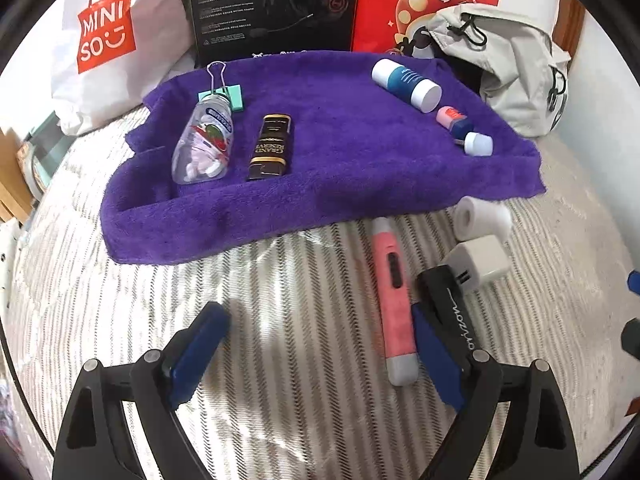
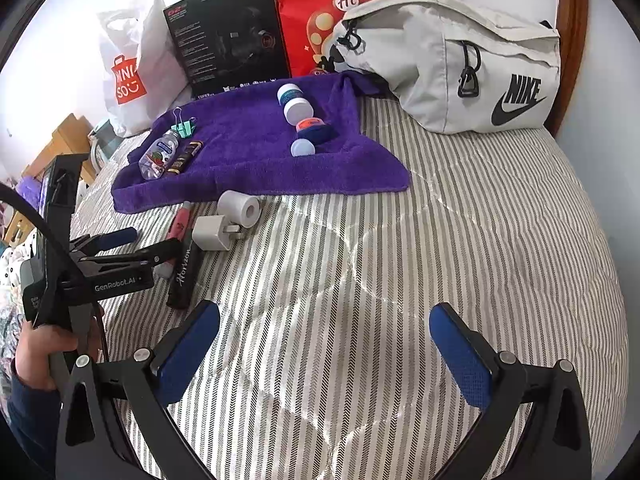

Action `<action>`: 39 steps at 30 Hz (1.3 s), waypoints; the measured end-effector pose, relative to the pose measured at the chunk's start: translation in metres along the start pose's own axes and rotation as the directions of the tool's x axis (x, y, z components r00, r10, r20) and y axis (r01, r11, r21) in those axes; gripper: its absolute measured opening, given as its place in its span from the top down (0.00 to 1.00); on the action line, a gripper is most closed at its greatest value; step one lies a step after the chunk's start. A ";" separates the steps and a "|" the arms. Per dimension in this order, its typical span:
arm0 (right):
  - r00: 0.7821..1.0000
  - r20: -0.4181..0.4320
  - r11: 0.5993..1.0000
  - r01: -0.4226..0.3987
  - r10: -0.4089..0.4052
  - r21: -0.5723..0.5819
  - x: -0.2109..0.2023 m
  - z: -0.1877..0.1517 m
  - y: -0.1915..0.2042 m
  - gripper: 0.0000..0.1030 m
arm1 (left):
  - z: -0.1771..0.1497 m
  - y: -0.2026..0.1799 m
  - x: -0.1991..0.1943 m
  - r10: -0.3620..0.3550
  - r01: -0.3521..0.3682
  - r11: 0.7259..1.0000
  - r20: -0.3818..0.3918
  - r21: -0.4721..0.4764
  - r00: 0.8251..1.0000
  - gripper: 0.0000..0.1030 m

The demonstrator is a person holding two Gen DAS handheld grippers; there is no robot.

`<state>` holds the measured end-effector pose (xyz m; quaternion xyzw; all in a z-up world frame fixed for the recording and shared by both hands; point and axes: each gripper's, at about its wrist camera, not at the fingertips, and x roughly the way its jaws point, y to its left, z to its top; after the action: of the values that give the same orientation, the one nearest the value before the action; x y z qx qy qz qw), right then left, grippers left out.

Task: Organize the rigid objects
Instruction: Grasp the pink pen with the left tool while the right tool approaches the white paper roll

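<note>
My left gripper [image 1: 320,344] is open low over the striped bed cover [image 1: 280,288]. A pink pen-shaped thing [image 1: 392,300] lies between its fingers, right beside the right-hand pad [image 1: 432,356], and the other pad stands far from it. A black case [image 1: 444,304] marked Horizon, a white charger [image 1: 476,264] and a white tape roll [image 1: 480,220] lie just to the right. My right gripper [image 2: 326,344] is open over bare cover. The left gripper [image 2: 150,242] shows at the left of the right wrist view, by the pen [image 2: 180,220] and charger [image 2: 212,234].
On the purple towel [image 1: 328,168] lie a clear bottle [image 1: 204,148], a black box [image 1: 270,148], a green binder clip [image 1: 228,94], a white-and-blue bottle [image 1: 406,84] and a small pink-and-blue bottle [image 1: 464,128]. Behind stand a white bag [image 1: 104,40], black box [image 1: 272,4], red bag [image 1: 400,4], grey pouch [image 2: 460,64].
</note>
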<state>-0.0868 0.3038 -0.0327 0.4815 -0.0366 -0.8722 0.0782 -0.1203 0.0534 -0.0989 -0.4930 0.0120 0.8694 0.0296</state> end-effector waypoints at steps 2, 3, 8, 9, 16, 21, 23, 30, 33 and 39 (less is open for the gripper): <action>1.000 -0.007 1.000 -0.008 0.008 0.001 0.003 0.000 0.000 0.00 | 0.000 0.000 0.000 0.003 -0.003 1.000 0.010 -0.001 1.000 0.11; 1.000 -0.012 1.000 -0.009 0.009 -0.001 0.004 0.000 0.001 0.00 | 0.000 0.000 0.001 0.009 -0.008 1.000 0.013 -0.003 1.000 0.11; 1.000 -0.010 1.000 -0.019 0.018 -0.024 0.010 0.001 0.008 0.00 | -0.002 -0.004 0.000 0.020 -0.020 1.000 0.048 0.000 0.999 0.12; 1.000 -0.008 0.999 -0.021 0.021 -0.029 0.010 0.001 0.009 0.00 | -0.002 -0.005 -0.001 0.012 -0.013 1.000 0.057 0.010 0.998 0.16; 0.999 0.013 0.996 -0.037 0.038 -0.080 0.018 0.004 0.019 0.00 | -0.001 -0.021 -0.008 -0.050 0.042 0.995 0.086 0.093 0.995 0.69; 0.999 0.006 0.994 -0.043 0.044 -0.098 0.026 0.009 0.023 0.00 | -0.003 -0.022 -0.009 -0.078 0.067 0.991 0.098 0.113 0.992 0.88; 0.999 0.001 0.994 -0.045 0.045 -0.100 0.029 0.011 0.023 0.00 | -0.002 -0.019 -0.009 -0.094 0.084 0.991 0.098 0.103 0.991 0.88; 0.998 0.011 0.989 -0.063 0.066 -0.137 0.043 0.022 0.037 0.01 | -0.004 0.007 -0.012 -0.048 0.041 0.996 0.090 0.079 0.995 0.88; 0.998 0.041 0.988 -0.035 0.041 -0.148 0.051 0.033 0.041 0.02 | -0.005 0.016 -0.012 -0.057 0.051 0.996 0.081 0.067 0.995 0.88; 0.999 0.032 0.989 -0.003 0.007 -0.151 0.072 0.058 0.036 0.02 | -0.005 0.020 -0.012 -0.059 0.054 0.996 0.076 0.069 0.995 0.88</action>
<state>-0.1700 0.2555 -0.0572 0.4598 0.0269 -0.8800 0.1159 -0.1111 0.0330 -0.0912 -0.4576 0.0261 0.8859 0.0711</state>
